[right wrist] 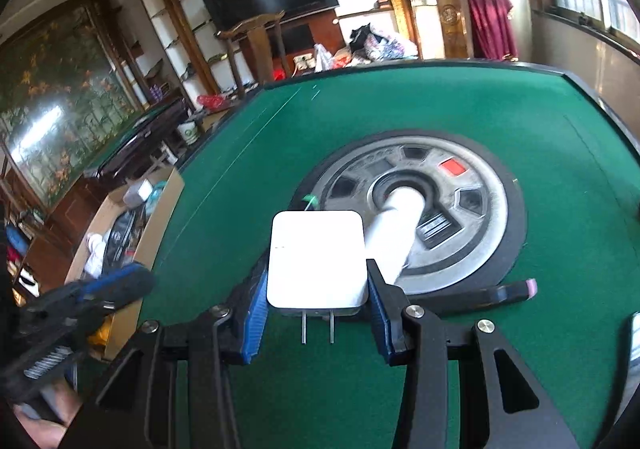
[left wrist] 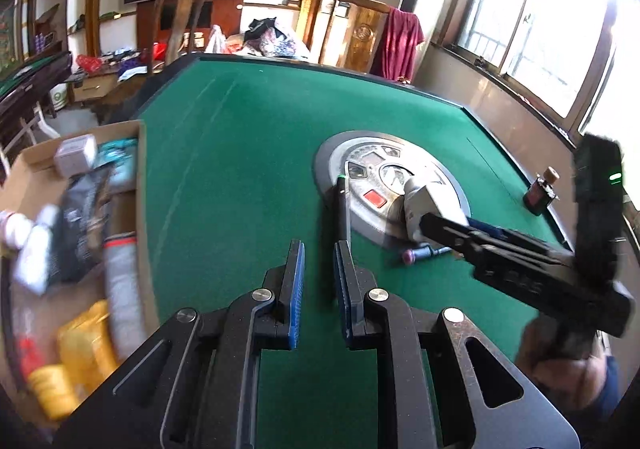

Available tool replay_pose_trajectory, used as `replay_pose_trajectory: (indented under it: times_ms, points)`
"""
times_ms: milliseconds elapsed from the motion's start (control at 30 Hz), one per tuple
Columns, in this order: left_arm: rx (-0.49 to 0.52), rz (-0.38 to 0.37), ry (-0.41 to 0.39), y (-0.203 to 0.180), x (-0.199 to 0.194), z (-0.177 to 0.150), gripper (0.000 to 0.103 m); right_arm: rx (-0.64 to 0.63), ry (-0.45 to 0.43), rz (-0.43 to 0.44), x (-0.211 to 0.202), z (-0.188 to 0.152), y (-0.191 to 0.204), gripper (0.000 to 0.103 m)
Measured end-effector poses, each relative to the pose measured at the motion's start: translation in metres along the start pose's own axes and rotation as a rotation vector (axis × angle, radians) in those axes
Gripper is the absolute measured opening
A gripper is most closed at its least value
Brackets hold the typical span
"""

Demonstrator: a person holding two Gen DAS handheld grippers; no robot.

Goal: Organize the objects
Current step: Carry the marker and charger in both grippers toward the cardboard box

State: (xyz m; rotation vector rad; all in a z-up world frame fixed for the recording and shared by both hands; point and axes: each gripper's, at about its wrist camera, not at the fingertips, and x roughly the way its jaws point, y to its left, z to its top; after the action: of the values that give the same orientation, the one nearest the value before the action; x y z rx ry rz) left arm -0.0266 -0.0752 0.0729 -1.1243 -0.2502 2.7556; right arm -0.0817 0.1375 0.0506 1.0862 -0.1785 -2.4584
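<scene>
While L gripper (left wrist: 319, 249) sits closed — R gripper (right wrist: 316, 277) clamps charger (right wrist: 318, 259).

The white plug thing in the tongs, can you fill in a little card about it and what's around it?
held thing: white charger, two metal prongs pointing toward the camera
holder: right tongs, clamped on its sides
other tongs: left tongs, nothing between the pads
surface: green table
centre of table: round metal disc
box: cardboard box at the table's left edge, already holding several items
left out: small dark bottle, pink-tipped pen
</scene>
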Motion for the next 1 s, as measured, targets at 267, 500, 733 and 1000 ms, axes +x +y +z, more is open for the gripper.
replay_pose_trajectory:
  times_ms: [267,500,733,1000]
  points:
    - [-0.081,0.062,-0.075,0.05,-0.07,-0.009,0.014,-0.083,-0.002,0.018,0.002,-0.014,0.029,0.044]
    - [-0.165,0.093,-0.116,0.087,-0.101,-0.021,0.015,-0.092,0.001,0.029,0.001,-0.02,0.042,0.044]
    - [-0.209,0.11,-0.131,0.106,-0.116,-0.029,0.015,-0.104,0.014,0.081,-0.006,-0.033,0.066,0.044]
    - [-0.228,0.114,-0.13,0.119,-0.121,-0.032,0.015,-0.107,0.028,0.158,-0.006,-0.035,0.1,0.044]
